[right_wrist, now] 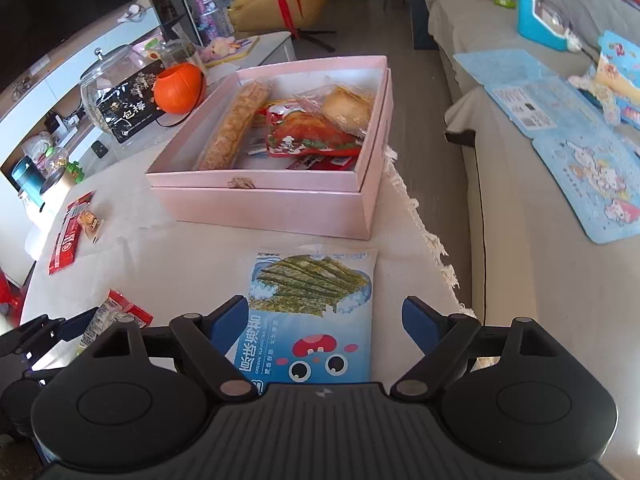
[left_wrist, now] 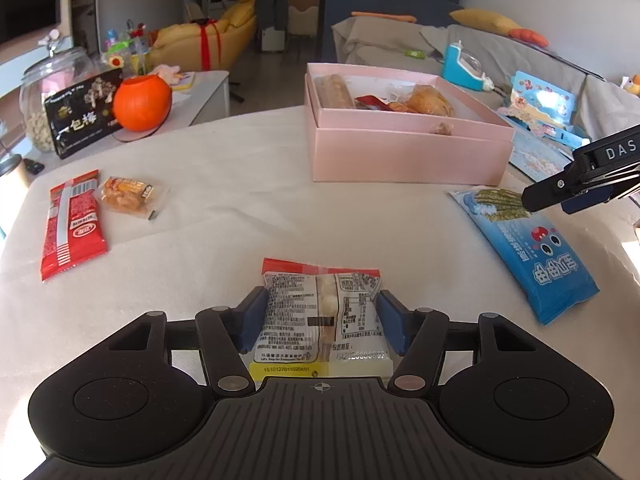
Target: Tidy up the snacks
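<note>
The left gripper (left_wrist: pixel 322 316) is closest, and its two blue pads press on both sides of a small snack pack with grey print and a red top edge (left_wrist: pixel 320 312), so it is clamped on that pack. The pack lies on the white tablecloth (left_wrist: pixel 240 208). The right gripper (right_wrist: pixel 326 328) hangs over a blue seaweed snack bag (right_wrist: pixel 316 308) with a red cartoon face on it. Its fingers (right_wrist: pixel 228 320) are wide apart. The left one sits by the bag's edge and the right one is clear of the bag, so the bag just lies flat on the cloth between them. A bit farther, on the left side of the cloth, lies a long red snack pack (left_wrist: pixel 72 224), and just beside it is a small clear pack with an orange snack (left_wrist: pixel 128 196) inside. Behind the blue bag stands an open pink box (right_wrist: pixel 264 208). Inside it are a long crunchy roll (right_wrist: pixel 236 128), a red snack bag (right_wrist: pixel 312 136) and a round bun in clear wrap (right_wrist: pixel 348 108). Farther left, on a low side table, sit an orange pumpkin pot (left_wrist: pixel 142 102), a black pack with white letters (left_wrist: pixel 86 116) and a big glass jar (left_wrist: pixel 52 88). On the right is a grey sofa (right_wrist: pixel 520 208) with blue picture cards (right_wrist: pixel 584 184) on it.
</note>
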